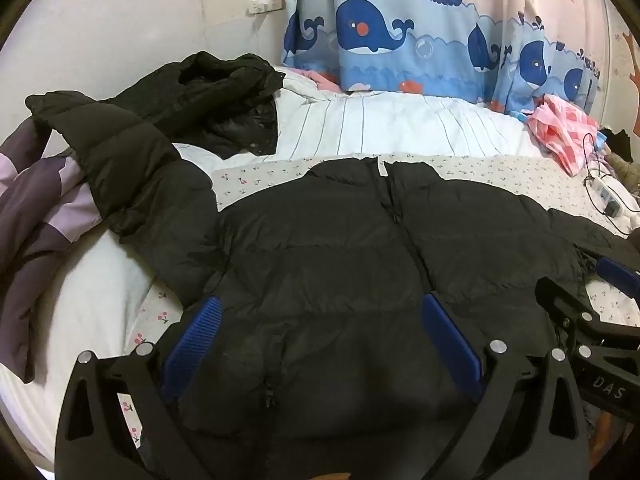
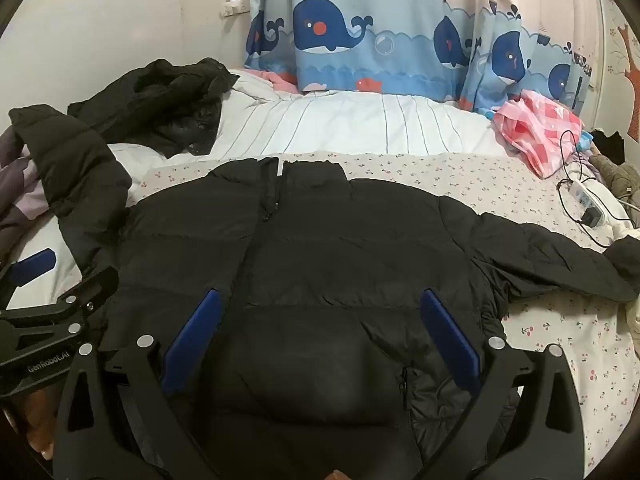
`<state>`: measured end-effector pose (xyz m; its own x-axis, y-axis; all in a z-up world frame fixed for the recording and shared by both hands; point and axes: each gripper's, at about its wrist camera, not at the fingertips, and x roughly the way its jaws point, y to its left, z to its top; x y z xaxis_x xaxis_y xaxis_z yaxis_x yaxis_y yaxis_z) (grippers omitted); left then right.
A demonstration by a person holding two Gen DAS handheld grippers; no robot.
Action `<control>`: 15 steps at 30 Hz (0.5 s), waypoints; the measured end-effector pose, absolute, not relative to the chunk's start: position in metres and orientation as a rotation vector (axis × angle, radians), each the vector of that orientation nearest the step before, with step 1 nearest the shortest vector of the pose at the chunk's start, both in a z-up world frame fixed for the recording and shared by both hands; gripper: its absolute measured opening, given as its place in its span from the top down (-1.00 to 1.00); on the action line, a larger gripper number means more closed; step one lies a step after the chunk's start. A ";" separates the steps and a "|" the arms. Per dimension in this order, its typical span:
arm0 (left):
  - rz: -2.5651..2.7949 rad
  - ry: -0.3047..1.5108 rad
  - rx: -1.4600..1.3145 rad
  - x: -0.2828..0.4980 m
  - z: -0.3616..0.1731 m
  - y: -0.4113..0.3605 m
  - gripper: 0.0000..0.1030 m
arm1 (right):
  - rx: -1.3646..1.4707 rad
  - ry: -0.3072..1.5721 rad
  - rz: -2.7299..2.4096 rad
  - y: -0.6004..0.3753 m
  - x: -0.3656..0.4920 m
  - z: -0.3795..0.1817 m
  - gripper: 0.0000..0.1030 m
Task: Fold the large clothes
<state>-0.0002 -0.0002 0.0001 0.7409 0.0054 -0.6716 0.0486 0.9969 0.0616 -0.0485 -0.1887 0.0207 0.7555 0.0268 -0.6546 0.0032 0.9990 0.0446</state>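
Right now both grippers hang over the near hem of a black puffer jacket (image 1: 340, 248), and both stand wide open with nothing between the blue pads. The left gripper (image 1: 320, 344) is over the left half of the jacket's front. The right gripper (image 2: 320, 340) is over the right half. Neither one is touching the cloth, as far as I can tell.

The jacket lies flat on the cherry-print sheet (image 2: 560, 340), front side up, with its zipper (image 1: 404, 236) running from near to far. The hem is close to the grippers and the collar (image 2: 304, 170) is at the far end. So its long way points straight away from the grippers.

The right sleeve (image 2: 560, 256) lies out flat to the right, and the right gripper is the nearer one to it. The left sleeve (image 1: 132, 184) goes up and left, over a heap of bedding. The left gripper is nearer to that one. I think each sleeve should be folded in by the gripper on its own side.

Farther off, another black coat (image 1: 208, 96) sits in a bunch on the striped white quilt (image 1: 400, 128). Near the far right are a pink checked cloth (image 2: 536, 128) and a power strip (image 2: 584, 200). At the very back hangs a whale curtain (image 1: 400, 40).
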 end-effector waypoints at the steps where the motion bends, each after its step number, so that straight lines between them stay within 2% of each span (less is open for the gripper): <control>1: -0.022 0.738 0.077 0.000 0.000 0.000 -0.86 | 0.044 0.715 0.012 -0.188 -0.048 0.021 -0.86; 15: -0.018 0.762 0.082 0.007 -0.010 0.004 -0.86 | 0.042 0.716 0.014 -0.184 -0.047 0.022 -0.86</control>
